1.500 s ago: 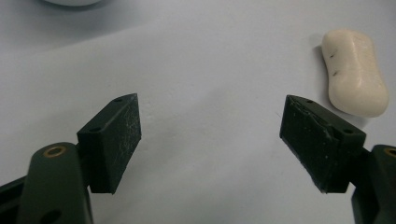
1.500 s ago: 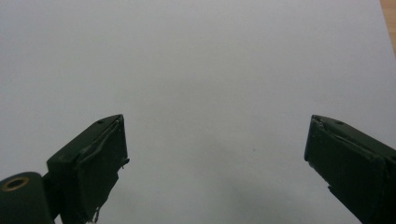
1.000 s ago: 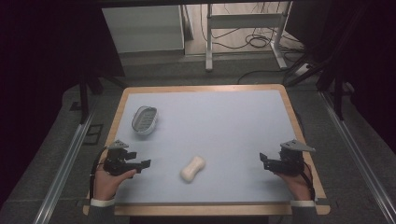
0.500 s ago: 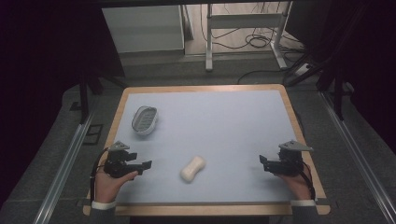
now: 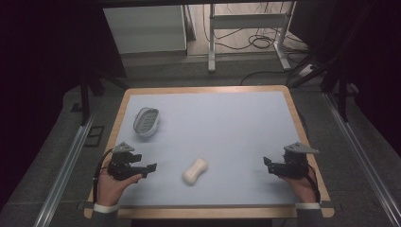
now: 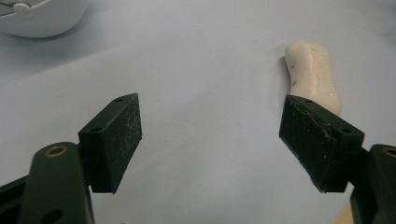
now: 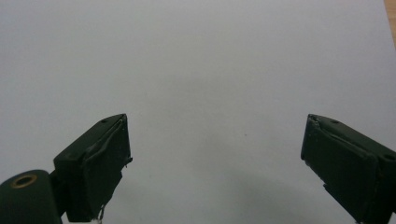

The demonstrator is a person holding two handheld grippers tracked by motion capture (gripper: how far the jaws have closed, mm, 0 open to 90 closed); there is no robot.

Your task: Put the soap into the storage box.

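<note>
The person's left gripper (image 5: 150, 167) sits low over the near left part of the table (image 5: 246, 123), its jaws spread wide with nothing between them. The bar of soap (image 5: 195, 170) lies flat on the pale blue top just ahead of those fingers and a little off to their right side; in the left gripper view the soap (image 6: 314, 76) shows beyond the tip of the right-hand finger (image 6: 317, 140), near it but not touching, and outside the gap. Farther ahead and off to the left of the same fingers rests the soap dish (image 5: 146, 121), well apart from them.

The right gripper (image 5: 267, 164) is held near the right edge of the table, jaws likewise wide apart and holding nothing. Bare tabletop lies between its fingers (image 7: 100, 161), and the soap is well apart from them.
</note>
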